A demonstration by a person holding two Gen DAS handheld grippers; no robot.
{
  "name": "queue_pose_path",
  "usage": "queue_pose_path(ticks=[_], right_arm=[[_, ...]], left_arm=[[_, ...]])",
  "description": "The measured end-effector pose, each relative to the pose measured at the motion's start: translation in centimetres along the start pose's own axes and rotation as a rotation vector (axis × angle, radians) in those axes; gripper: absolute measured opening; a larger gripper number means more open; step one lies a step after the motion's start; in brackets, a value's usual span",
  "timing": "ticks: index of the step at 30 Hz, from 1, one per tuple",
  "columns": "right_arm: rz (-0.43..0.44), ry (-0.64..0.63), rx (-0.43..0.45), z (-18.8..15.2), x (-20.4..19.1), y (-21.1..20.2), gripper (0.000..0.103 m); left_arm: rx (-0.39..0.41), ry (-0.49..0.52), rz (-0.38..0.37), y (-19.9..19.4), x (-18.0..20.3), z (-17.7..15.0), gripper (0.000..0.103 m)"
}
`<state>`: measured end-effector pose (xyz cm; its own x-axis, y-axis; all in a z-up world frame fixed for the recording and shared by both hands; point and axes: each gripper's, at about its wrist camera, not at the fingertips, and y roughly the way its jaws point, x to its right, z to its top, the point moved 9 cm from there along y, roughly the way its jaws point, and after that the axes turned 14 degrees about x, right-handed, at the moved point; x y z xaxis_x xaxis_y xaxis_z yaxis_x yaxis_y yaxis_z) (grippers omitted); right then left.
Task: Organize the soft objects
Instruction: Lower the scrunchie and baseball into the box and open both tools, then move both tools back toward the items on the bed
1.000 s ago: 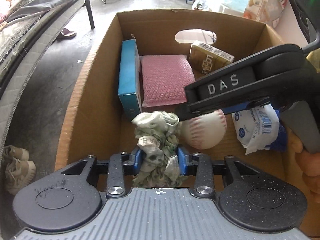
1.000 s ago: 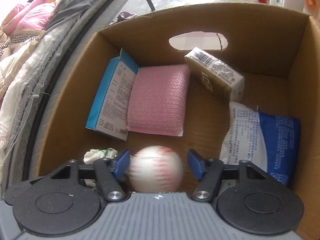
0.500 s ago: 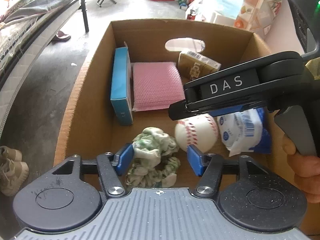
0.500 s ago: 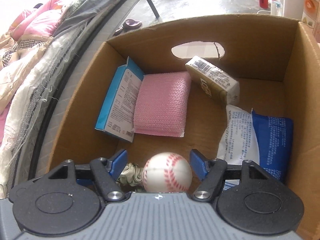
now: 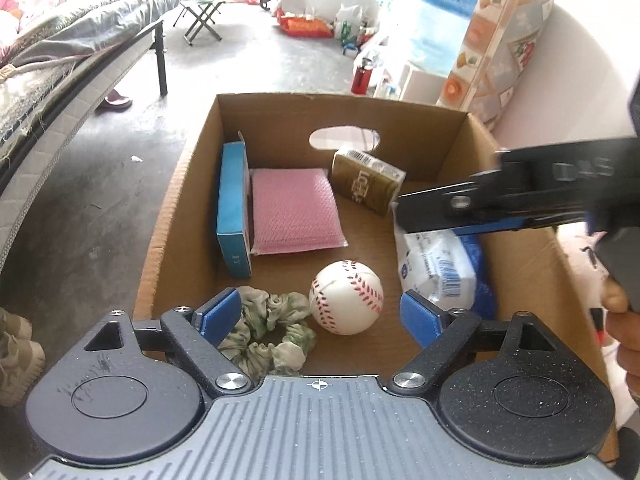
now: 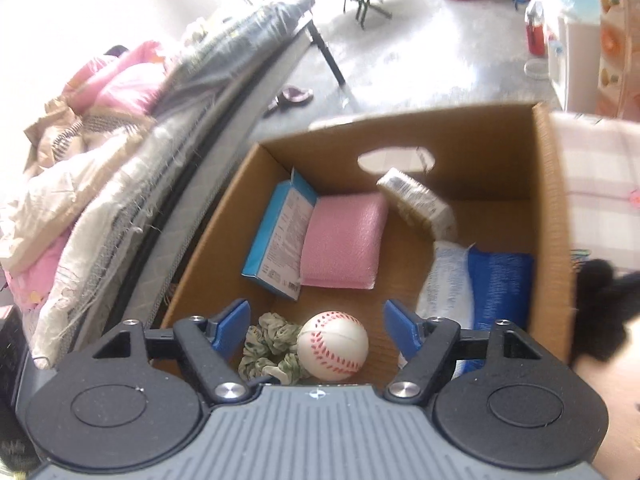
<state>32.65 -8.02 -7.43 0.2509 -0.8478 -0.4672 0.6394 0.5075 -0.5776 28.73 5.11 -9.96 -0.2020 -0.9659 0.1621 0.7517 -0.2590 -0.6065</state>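
Observation:
A cardboard box (image 5: 168, 216) (image 6: 552, 216) stands on the floor. Inside lie a green-white scrunchie (image 5: 272, 332) (image 6: 272, 344), a soft baseball (image 5: 346, 297) (image 6: 333, 345), a pink sponge cloth (image 5: 294, 210) (image 6: 344, 240), a blue carton (image 5: 232, 216) (image 6: 280, 240), a tan packet (image 5: 366, 182) (image 6: 418, 204) and a white-blue pack (image 5: 440, 268) (image 6: 476, 284). My left gripper (image 5: 322, 316) is open and empty above the box's near edge. My right gripper (image 6: 316, 326) is open and empty, raised above the box; its body shows in the left wrist view (image 5: 520, 200).
A bed with piled bedding (image 6: 100, 168) (image 5: 60, 60) runs along the box's left side. Shoes (image 5: 16, 344) lie on the floor at left. A folded mattress (image 5: 500, 40), a red bottle (image 5: 362, 74) and clutter stand behind the box.
My left gripper let go of the scrunchie, opened and pulled up and back. My right gripper left the baseball in the box and rose up and away.

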Motion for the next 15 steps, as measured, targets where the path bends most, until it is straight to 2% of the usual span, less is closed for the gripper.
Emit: queue_pose_path(ticks=[7, 11, 12, 15], right_arm=[[-0.009, -0.052, 0.112, 0.3, 0.1, -5.8, 0.088], [-0.016, -0.080, 0.213, -0.2, 0.0, -10.1, 0.095], [-0.015, -0.087, 0.242, -0.4, 0.0, -11.2, 0.098], [-0.008, -0.087, 0.349, -1.8, 0.4, -14.7, 0.103]], left_arm=[[0.025, -0.004, -0.027, -2.6, 0.8, 0.2, 0.090], [0.060, 0.012, -0.041, -4.6, 1.7, 0.4, 0.092], [0.079, 0.030, -0.039, -5.2, 2.1, 0.5, 0.096], [0.151, 0.148, -0.037, -7.3, 3.9, 0.6, 0.099]])
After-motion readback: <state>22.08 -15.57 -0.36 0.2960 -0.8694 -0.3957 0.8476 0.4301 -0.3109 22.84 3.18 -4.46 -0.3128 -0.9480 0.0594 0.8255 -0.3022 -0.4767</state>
